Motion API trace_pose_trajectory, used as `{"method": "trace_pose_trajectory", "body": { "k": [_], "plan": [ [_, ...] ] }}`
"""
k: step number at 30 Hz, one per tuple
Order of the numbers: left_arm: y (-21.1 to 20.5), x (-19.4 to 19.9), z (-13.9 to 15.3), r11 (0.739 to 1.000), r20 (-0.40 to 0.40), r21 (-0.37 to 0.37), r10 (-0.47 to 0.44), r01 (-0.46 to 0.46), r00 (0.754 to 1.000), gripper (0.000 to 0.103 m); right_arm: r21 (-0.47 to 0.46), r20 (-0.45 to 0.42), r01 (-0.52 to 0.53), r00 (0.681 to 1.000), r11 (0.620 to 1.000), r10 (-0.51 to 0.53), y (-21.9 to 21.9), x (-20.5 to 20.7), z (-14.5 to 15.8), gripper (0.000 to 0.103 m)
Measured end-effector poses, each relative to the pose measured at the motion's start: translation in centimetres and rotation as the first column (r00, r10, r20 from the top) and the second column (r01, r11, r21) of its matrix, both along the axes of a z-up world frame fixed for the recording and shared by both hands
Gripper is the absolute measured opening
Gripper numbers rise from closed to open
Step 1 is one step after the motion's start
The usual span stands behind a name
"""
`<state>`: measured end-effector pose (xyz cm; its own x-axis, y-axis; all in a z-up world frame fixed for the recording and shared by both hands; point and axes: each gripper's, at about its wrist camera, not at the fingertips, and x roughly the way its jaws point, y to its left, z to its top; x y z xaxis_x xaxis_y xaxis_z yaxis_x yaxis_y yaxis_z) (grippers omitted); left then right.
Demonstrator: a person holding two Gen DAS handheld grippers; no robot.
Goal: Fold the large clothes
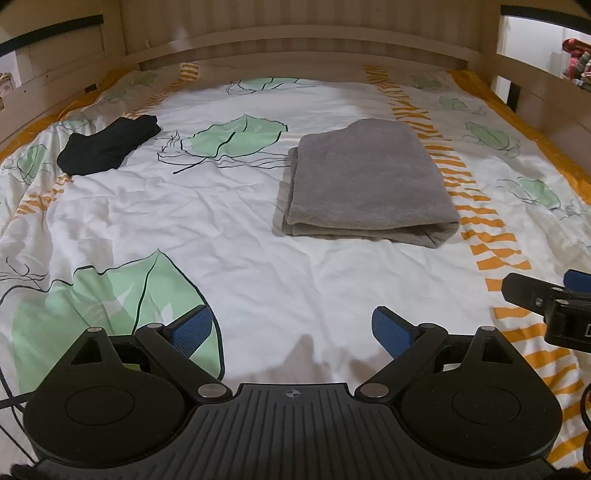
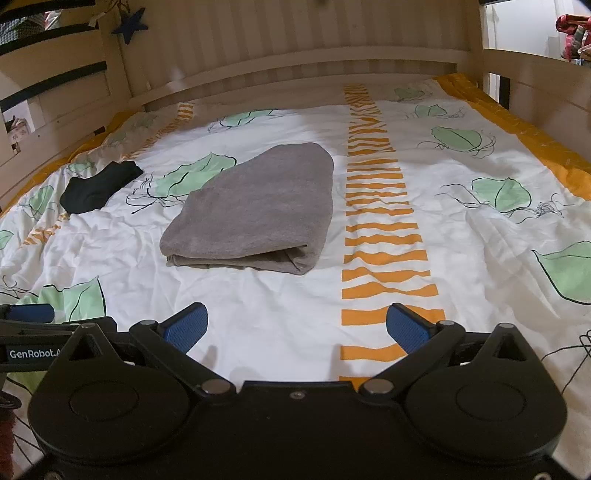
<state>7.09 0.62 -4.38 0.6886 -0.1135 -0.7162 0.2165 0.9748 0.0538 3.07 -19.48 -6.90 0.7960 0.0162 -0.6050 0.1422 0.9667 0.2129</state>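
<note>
Place: I was working in a home bedroom | Evidence: bed with leaf-and-orange-stripe printed sheet (image 1: 229,236), cream wooden slatted headboard (image 2: 295,48), side rails, blue star ornament (image 2: 130,25) hanging at the bedpost.

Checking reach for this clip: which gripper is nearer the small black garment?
Left. The left gripper hangs open over the near bedsheet, on the black garment's side. The right gripper, also open, sits farther right, with the folded grey garment lying between.
</note>
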Motion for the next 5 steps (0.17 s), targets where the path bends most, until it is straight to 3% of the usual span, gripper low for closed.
{"method": "trace_pose_trajectory", "body": {
  "k": [5],
  "plan": [
    [0.03,0.03,-0.01,1.000,-0.003,-0.001,0.002,-0.002,1.000,0.094,0.000,-0.002,-0.004,1.000,1.000,0.004,-0.04,0.16,-0.07,0.103]
  ]
}}
